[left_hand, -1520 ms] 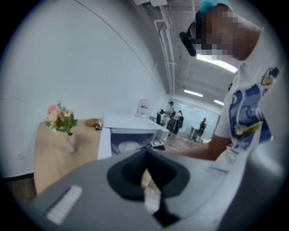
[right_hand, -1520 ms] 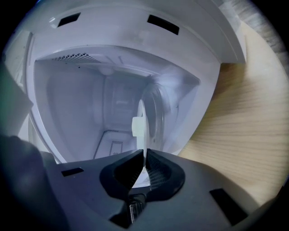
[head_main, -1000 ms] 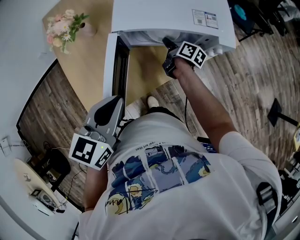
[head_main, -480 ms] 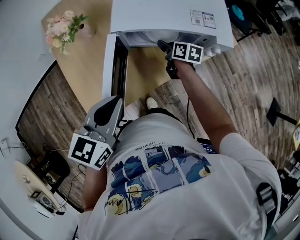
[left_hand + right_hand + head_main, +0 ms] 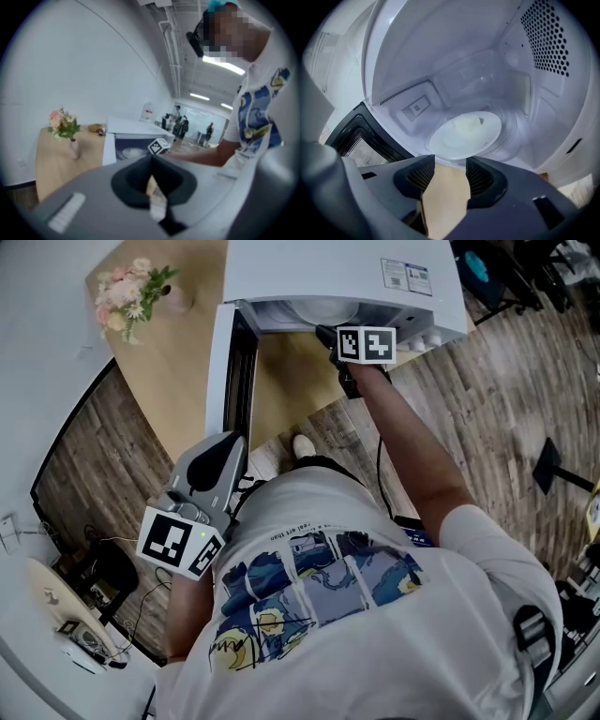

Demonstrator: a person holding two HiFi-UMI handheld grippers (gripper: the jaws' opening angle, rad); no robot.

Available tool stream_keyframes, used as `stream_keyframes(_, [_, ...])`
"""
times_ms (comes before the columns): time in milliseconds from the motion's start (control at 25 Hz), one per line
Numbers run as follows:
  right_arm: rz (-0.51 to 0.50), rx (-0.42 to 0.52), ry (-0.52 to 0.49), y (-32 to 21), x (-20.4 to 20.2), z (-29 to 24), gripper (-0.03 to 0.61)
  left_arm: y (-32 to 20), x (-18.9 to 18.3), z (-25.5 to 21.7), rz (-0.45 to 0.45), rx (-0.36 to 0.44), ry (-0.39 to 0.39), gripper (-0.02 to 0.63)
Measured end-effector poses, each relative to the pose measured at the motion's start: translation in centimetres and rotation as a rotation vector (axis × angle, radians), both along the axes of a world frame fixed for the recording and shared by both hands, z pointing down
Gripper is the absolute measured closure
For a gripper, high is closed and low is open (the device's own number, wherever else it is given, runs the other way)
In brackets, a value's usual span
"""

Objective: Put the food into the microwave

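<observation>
Inside the microwave [image 5: 440, 47], pale food [image 5: 467, 125] on a plate [image 5: 445, 140], shape indistinct

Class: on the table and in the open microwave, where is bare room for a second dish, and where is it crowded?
Free: the wooden table between the flower vase and the microwave door, and the strip before the cavity. Crowded: the cavity floor, taken by the plate of food, with the right tool, jaws opening and empty, at its mouth.
</observation>
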State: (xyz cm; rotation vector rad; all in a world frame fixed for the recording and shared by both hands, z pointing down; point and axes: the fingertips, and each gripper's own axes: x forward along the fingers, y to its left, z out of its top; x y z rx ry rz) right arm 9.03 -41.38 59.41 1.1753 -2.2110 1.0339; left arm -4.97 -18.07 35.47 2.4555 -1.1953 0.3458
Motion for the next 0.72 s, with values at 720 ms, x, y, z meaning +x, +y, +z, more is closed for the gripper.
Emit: stream_keyframes(720, [-0.035,-0.029,0.095,1.8,0.8,1.0,0.373,1.9,-0.5,-0.2,-0.015,0.007,0.019,0.606])
